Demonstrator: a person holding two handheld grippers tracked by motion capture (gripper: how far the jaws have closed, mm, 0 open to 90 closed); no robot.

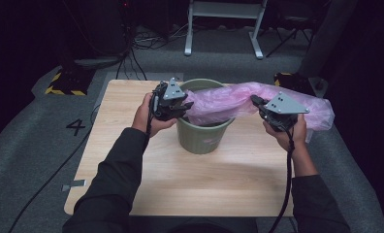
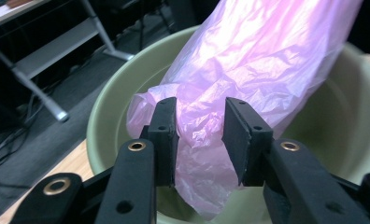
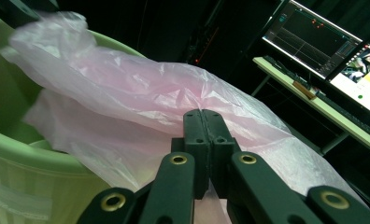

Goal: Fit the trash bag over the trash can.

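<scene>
Left gripper view: my left tongs stand narrow around the pink bag, pads not yet pinching. Film is light, limp, slippery; grip bunched folds. Right tongs clamp it beyond the green bin.

My light wooden counter stands on grey carpet bearing a "4" at middle left. Top centre, a white table frame; upper left, yellow-black hazard striping. Monitors glow, perhaps on a desk; the room is dark.
</scene>
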